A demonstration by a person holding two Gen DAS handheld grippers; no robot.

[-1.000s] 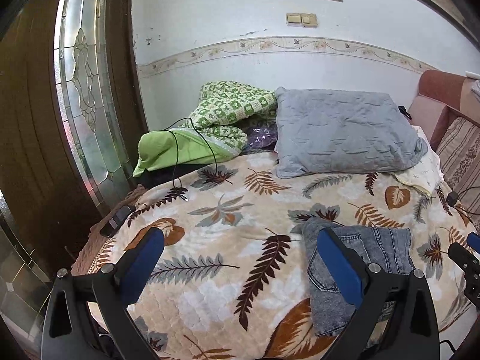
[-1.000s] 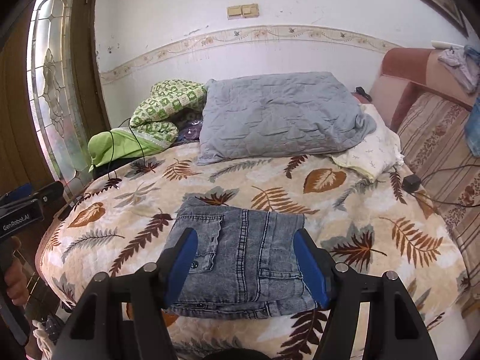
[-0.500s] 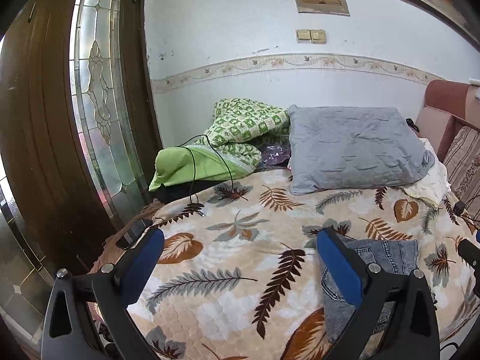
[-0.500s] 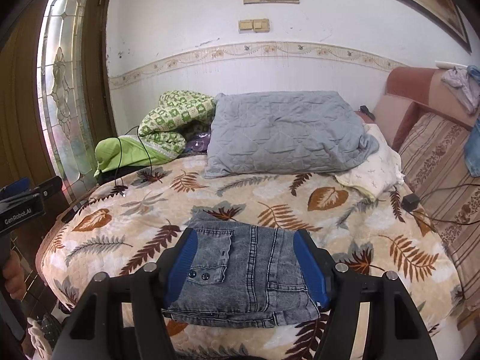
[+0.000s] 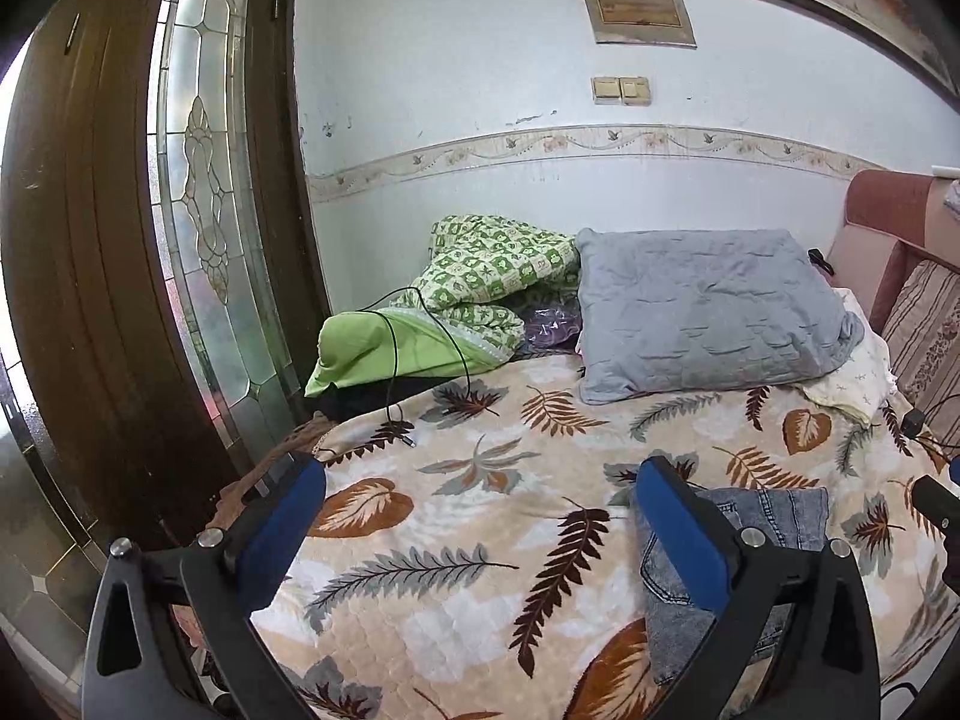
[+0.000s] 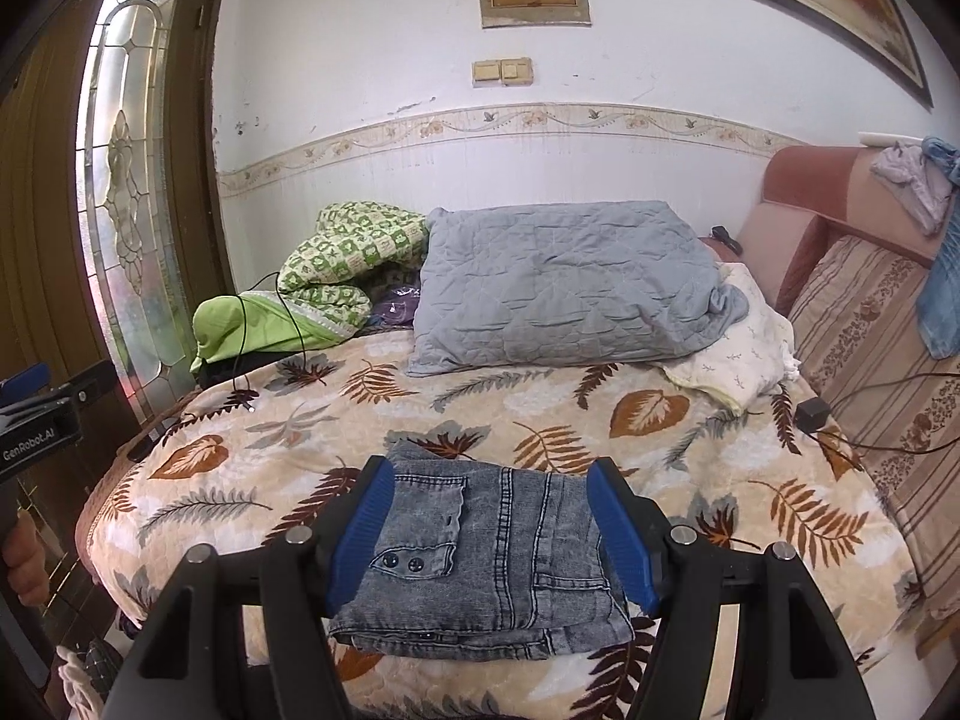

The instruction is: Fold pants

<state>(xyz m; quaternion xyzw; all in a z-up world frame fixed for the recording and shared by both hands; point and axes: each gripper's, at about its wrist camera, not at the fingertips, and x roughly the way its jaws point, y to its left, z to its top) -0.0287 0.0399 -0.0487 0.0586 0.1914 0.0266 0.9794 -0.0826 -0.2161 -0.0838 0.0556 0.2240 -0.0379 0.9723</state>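
Jeans (image 6: 480, 558) lie folded into a compact stack on the bed (image 6: 690, 480), apparently finished, as both grippers, left (image 5: 480, 534) and right (image 6: 489, 534), hover spread wide, empty.

- The folded pants (image 6: 480, 564) are stone-washed grey-blue denim, matt and mottled.
- The bedspread (image 6: 600, 420) is soft quilted cloth with a leaf print.
- The pillow (image 6: 564, 282) is grey stitched fabric.
- The door (image 5: 90, 300) is dark wood with glossy textured glass.
- Each gripper has ribbed blue pads (image 6: 618, 534) on matt black plastic.
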